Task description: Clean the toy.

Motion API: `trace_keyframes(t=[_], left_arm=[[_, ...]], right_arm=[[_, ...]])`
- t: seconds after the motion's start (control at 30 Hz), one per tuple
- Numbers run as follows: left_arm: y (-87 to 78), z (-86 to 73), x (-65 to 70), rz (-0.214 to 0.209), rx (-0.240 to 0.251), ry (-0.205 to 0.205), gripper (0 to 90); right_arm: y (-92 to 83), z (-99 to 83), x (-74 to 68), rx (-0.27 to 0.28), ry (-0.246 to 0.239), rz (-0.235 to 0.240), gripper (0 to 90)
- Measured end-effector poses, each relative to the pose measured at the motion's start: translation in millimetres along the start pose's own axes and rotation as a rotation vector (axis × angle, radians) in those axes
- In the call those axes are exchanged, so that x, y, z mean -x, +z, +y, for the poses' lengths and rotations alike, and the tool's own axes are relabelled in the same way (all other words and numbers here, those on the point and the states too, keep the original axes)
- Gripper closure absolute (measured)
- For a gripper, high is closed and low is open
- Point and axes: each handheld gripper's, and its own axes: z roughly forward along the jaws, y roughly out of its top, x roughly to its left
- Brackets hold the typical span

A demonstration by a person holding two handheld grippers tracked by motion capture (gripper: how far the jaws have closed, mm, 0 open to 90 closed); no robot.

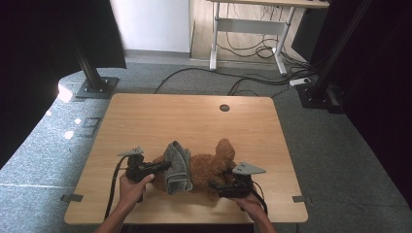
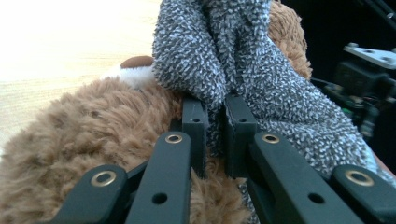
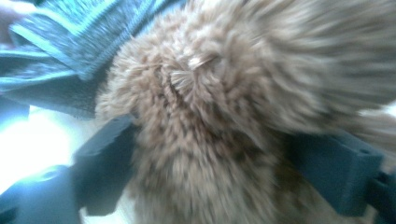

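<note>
Brown plush toy (image 1: 209,170) lying on its side on the wooden table (image 1: 160,116), lower centre of the high view, near the table's front edge. Grey knitted cloth (image 1: 177,167) draped across the toy's left portion, hanging down over its front. Left gripper (image 1: 163,166) enters from lower left of the high view, held in the person's left hand (image 1: 133,187), jaws pointing right into the cloth. In the left gripper view the two black jaws stand nearly together at frame centre with a fold of the grey cloth (image 2: 243,60) pinched between them; only a narrow gap packed with fabric. Brown fur of the toy (image 2: 93,140) sits below and left of the jaws, with a small white and dark-brown patch at upper centre-left of that frame; cannot tell which part of the toy it is. Right gripper (image 1: 216,187) at lower right of the high view, grey three-cornered plate on top, cable trailing toward the bottom edge, held by the right hand (image 1: 250,201) and set against the toy's lower right side. Right gripper view is blurred: jaws stand wide apart at lower left and lower right of the frame, with a thick lobe of tan fur (image 3: 205,140) between them; both jaws appear to touch the fur, but whether they press on it I cannot tell. Grey cloth (image 3: 60,51) at upper left of that view. Round dark hole (image 1: 224,108) in the table toward its far edge. Behind the table, grey floor with black cables (image 1: 252,80) and a white-legged desk (image 1: 248,29) at upper centre.
</note>
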Motion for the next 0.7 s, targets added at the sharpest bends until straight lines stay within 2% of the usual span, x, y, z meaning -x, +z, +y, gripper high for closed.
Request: trace_keyframes(t=[0.03, 0.13, 0.23, 0.27, 0.33, 0.37, 0.4, 0.5, 0.53, 0.6, 0.63, 0.67, 0.7], left_arm=[[-2.0, -2.3, 0.8, -0.001, 0.001, 0.000, 80.9], [-3.6, -3.5, 0.9, -0.004, 0.006, -0.006, 80.9], [-2.6, 2.3, 5.3, -0.009, 0.003, -0.003, 80.5], [-2.0, 6.0, 9.7, -0.004, 0.007, 0.011, 80.4], [2.1, 14.5, 22.9, 0.004, 0.008, 0.053, 80.5], [2.1, 14.5, 22.9, 0.004, 0.008, 0.053, 80.5], [11.7, 24.7, 37.4, -0.024, -0.009, 0.076, 80.4], [32.3, 40.7, 60.8, -0.054, -0.038, 0.126, 80.2], [32.3, 40.7, 60.8, -0.054, -0.038, 0.126, 80.2], [58.0, 54.8, 81.4, -0.043, -0.070, 0.173, 80.2], [58.0, 54.8, 81.4, -0.043, -0.070, 0.173, 80.2], [75.8, 60.8, 86.8, -0.038, -0.104, 0.174, 80.2], [83.2, 61.7, 87.2, -0.022, -0.124, 0.183, 80.2]], right_arm=[[15.1, 0.0, -3.2, -0.040, -0.019, 0.028, 10.8], [22.5, -0.6, -12.3, -0.058, -0.097, -0.030, 18.4], [21.5, -3.9, -15.3, -0.058, -0.101, -0.070, 33.4], [20.7, -5.0, -16.1, -0.056, -0.100, -0.081, 36.8], [19.5, -6.6, -17.3, -0.049, -0.103, -0.095, 40.3], [19.4, -7.3, -18.0, -0.045, -0.103, -0.102, 41.1], [19.6, -7.9, -18.5, -0.041, -0.107, -0.106, 41.4], [20.7, -8.6, -21.0, -0.035, -0.124, -0.124, 42.2], [20.9, -8.8, -21.8, -0.036, -0.131, -0.126, 42.4], [21.2, -9.3, -24.5, -0.034, -0.158, -0.137, 42.9], [21.3, -9.6, -26.6, -0.036, -0.174, -0.144, 43.1], [20.8, -10.1, -29.5, -0.041, -0.195, -0.155, 43.2], [20.7, -10.6, -31.4, -0.040, -0.202, -0.165, 43.3]])
